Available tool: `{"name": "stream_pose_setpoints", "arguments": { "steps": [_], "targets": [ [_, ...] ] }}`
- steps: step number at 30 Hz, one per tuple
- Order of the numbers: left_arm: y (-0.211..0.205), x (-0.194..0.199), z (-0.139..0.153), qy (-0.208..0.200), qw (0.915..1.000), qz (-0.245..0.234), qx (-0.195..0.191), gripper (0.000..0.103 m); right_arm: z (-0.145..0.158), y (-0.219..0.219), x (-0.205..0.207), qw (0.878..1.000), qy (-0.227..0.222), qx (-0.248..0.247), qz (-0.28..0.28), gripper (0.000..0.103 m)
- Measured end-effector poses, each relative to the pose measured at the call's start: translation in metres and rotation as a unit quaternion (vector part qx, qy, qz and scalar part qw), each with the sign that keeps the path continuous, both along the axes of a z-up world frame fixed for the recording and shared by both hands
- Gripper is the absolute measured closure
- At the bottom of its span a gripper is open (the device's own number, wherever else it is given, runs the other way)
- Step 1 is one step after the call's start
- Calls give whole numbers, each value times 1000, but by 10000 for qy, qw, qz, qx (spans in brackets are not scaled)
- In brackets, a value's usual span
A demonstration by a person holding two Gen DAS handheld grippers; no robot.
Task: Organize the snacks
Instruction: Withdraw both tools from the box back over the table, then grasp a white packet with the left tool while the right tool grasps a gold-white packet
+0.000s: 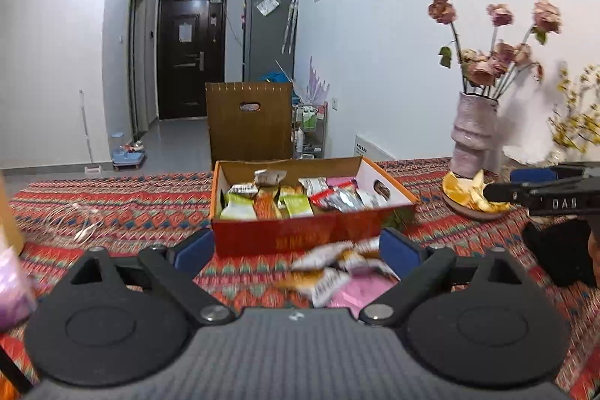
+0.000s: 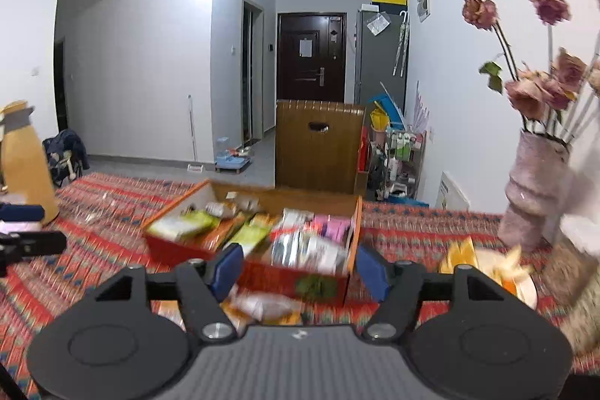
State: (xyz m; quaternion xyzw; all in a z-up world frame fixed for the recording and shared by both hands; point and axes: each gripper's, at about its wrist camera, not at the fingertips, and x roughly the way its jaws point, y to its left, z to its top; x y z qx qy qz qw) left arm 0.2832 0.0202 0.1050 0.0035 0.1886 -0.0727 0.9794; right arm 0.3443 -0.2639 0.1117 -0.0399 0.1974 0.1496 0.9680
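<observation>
An open orange cardboard box [image 1: 300, 235] sits on the patterned tablecloth and holds several snack packets [image 1: 296, 199]. In front of it lie loose white-and-orange packets [image 1: 330, 268] and a pink packet [image 1: 356, 293]. My left gripper [image 1: 296, 250] is open and empty, its jaws spread wide above the loose packets. My right gripper [image 2: 300, 267] is open and empty in front of the box [image 2: 292, 278], with loose packets [image 2: 262, 306] below it. The right gripper also shows at the right edge of the left wrist view [image 1: 540, 197].
A pink vase of dried roses [image 1: 474, 134] and a plate of orange peel [image 1: 472, 197] stand at the back right. A tan jug [image 2: 26, 167] stands at the left. A wooden chair back [image 1: 249, 122] is behind the table's far edge.
</observation>
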Motion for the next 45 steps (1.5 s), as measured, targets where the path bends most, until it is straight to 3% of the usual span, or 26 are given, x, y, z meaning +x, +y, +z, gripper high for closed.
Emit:
{"name": "stream_pose_setpoints", "arguments": {
  "steps": [4, 10, 15, 21, 33, 40, 45],
  "targets": [
    [-8, -60, -19, -28, 9999, 119, -39, 1, -23, -3, -64, 9999, 56, 26, 153, 21],
    [-14, -118, -49, 384, 9985, 257, -278, 1, -60, -9, -140, 9996, 231, 134, 97, 19],
    [-13, -146, -73, 701, 9965, 376, -246, 1, -89, -16, -186, 9983, 417, 399, -6, 19],
    [-9, -154, -85, 890, 9946, 472, -256, 1, -109, -18, -207, 9971, 677, 360, 24, 19],
    [-14, -107, -79, 905, 9952, 350, -163, 1, -110, -18, -170, 9950, 847, 520, 63, 19],
    [-4, -35, -58, 591, 9981, -13, -152, 2, -92, -16, -104, 9946, 835, 619, 54, 19],
    [2, 36, -53, 713, 9962, -489, -105, 15, -80, -7, -40, 9933, 905, 701, 123, 19]
  ]
}}
